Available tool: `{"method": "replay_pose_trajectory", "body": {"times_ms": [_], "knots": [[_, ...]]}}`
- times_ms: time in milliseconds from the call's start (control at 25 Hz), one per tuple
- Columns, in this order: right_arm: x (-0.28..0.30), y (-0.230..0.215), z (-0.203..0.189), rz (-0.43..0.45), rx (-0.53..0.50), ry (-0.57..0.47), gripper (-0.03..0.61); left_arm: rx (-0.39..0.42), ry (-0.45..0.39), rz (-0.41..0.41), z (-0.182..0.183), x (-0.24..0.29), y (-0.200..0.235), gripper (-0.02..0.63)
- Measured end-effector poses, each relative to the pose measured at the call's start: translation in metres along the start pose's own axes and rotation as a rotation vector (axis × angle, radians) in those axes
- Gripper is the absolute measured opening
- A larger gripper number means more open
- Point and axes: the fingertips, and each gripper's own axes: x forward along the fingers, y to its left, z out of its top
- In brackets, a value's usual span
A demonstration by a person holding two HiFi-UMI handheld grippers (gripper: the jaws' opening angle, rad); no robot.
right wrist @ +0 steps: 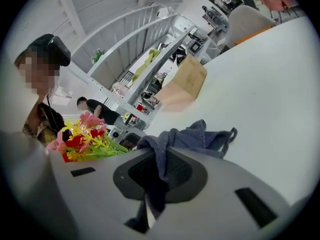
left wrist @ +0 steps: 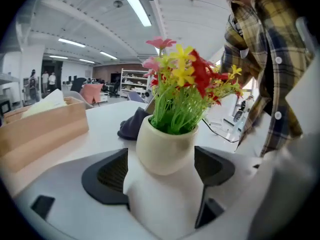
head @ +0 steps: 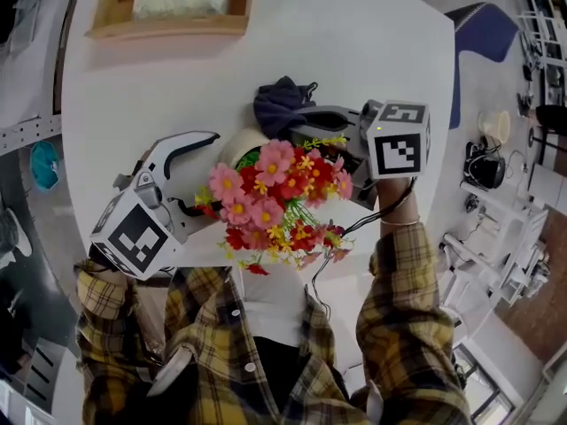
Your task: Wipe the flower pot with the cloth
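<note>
Two tight grips: left gripper (left wrist: 162, 173) on flower pot (left wrist: 165, 146), right gripper (right wrist: 156, 184) on cloth (right wrist: 195, 140); overhead, blooms (head: 275, 193) over pot.

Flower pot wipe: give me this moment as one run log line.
left gripper: shut on flower pot | right gripper: shut on cloth | cloth-to-pot contact: cannot tell | surface: white table

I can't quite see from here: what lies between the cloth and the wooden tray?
Nothing: the head view shows only bare table between the cloth and wooden tray.
</note>
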Motion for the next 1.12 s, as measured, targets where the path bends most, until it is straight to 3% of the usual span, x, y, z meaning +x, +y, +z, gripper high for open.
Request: {"method": "replay_pose_trajectory", "body": {"times_ms": [200, 560, 800, 1120], "knots": [[-0.011, 0.0, -0.007, -0.066, 0.027, -0.063, 0.011, -0.121, -0.02, 0.15, -0.005, -0.018, -0.009, 0.405], [-0.027, 0.03, -0.062, -0.195, 0.125, -0.233, 0.011, -0.299, -0.087, 0.278, -0.014, -0.009, -0.074, 0.405], [-0.035, 0.043, -0.097, -0.24, 0.235, -0.321, 0.011, -0.294, -0.067, 0.319, -0.019, -0.005, -0.087, 0.407], [-0.032, 0.049, -0.111, -0.281, 0.316, -0.397, 0.011, -0.286, -0.085, 0.349, -0.01, 0.002, -0.088, 0.417]]}}
